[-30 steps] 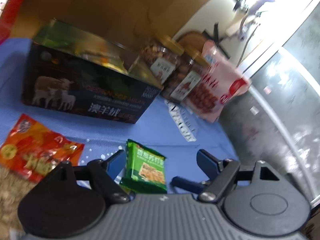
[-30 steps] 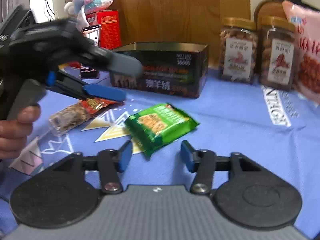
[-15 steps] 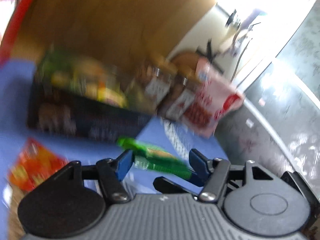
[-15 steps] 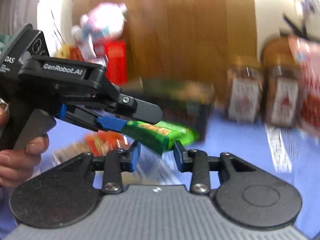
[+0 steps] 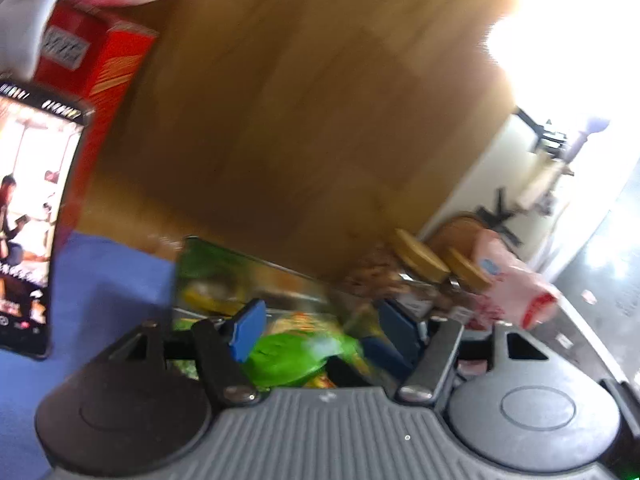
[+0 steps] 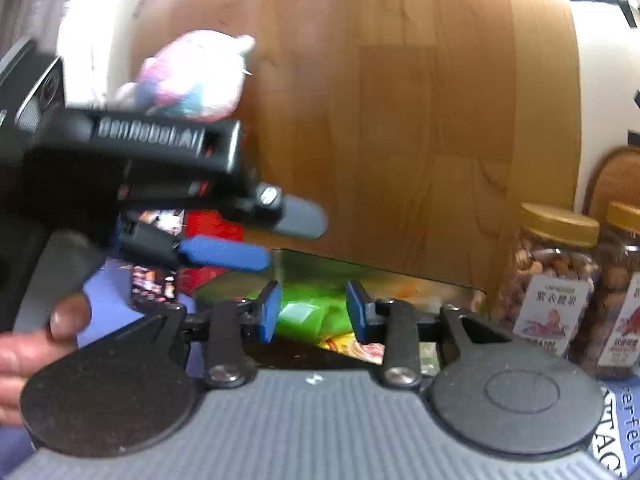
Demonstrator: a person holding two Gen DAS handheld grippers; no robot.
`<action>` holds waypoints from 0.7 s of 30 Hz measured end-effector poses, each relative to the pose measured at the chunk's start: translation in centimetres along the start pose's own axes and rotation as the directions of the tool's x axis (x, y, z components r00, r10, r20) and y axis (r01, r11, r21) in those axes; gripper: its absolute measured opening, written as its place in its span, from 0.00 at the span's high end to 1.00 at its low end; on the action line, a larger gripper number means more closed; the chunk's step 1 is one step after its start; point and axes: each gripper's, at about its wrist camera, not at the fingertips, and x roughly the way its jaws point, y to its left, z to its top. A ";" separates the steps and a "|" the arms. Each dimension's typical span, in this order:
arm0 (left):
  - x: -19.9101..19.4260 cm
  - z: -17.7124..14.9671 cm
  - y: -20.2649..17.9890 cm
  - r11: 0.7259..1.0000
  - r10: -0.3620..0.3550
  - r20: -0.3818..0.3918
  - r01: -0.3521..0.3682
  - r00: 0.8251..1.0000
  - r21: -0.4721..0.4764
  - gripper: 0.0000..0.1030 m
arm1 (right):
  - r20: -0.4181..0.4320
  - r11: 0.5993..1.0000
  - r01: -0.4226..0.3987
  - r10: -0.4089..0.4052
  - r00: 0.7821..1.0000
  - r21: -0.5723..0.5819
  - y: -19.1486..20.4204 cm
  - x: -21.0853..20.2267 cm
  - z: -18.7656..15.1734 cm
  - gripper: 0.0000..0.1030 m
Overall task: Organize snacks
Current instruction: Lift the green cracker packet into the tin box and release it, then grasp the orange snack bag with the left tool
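Note:
A green snack packet (image 5: 296,356) (image 6: 308,316) hangs blurred just over the open dark tin box (image 5: 240,280) (image 6: 380,276), which has other packets inside. My left gripper (image 5: 324,334) (image 6: 292,242) is above the packet. Its jaws are opening, and the right wrist view shows nothing between its fingers. My right gripper (image 6: 313,316) has the packet between its blue pads; its jaws are opening too, with a thin gap at the left pad. One of its fingers (image 5: 380,354) shows in the left wrist view beside the packet.
Two nut jars (image 6: 556,276) and a pink snack bag (image 5: 516,284) stand right of the box. A phone (image 5: 28,216), a red carton (image 5: 100,60) and a plush toy (image 6: 192,76) are at the left. A wooden board (image 6: 400,120) rises behind. A hand (image 6: 40,336) holds the left gripper.
Both grippers closed on the green packet on the blue cloth, lifted it and carried it to above the tin box. The left gripper's fingers no longer hold its end.

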 end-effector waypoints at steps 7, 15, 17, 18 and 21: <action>-3.7 -0.2 1.3 0.999 -0.019 0.056 0.021 0.998 -0.029 0.34 | 0.012 0.990 -0.016 0.014 1.000 0.139 -2.1 -3.3 -0.8 0.55; -7.7 -5.2 3.2 0.999 0.008 -0.041 -0.010 0.999 -0.039 0.24 | -0.225 0.889 -0.225 0.333 0.916 0.399 -1.7 -4.1 -6.2 0.54; -7.6 -6.4 4.3 0.998 0.033 -0.089 -0.038 0.996 -0.058 0.24 | -0.260 0.814 -0.235 0.420 0.869 0.532 -2.2 -3.4 -7.2 0.55; -7.5 -6.7 4.7 0.996 0.046 -0.102 -0.053 0.994 -0.071 0.24 | -0.262 0.787 -0.232 0.443 0.857 0.571 -2.4 -3.1 -7.5 0.55; -6.6 -7.8 6.3 0.986 0.017 -0.152 -0.042 0.988 -0.164 0.24 | -0.250 0.728 -0.216 0.474 0.844 0.651 -2.8 -2.0 -7.6 0.57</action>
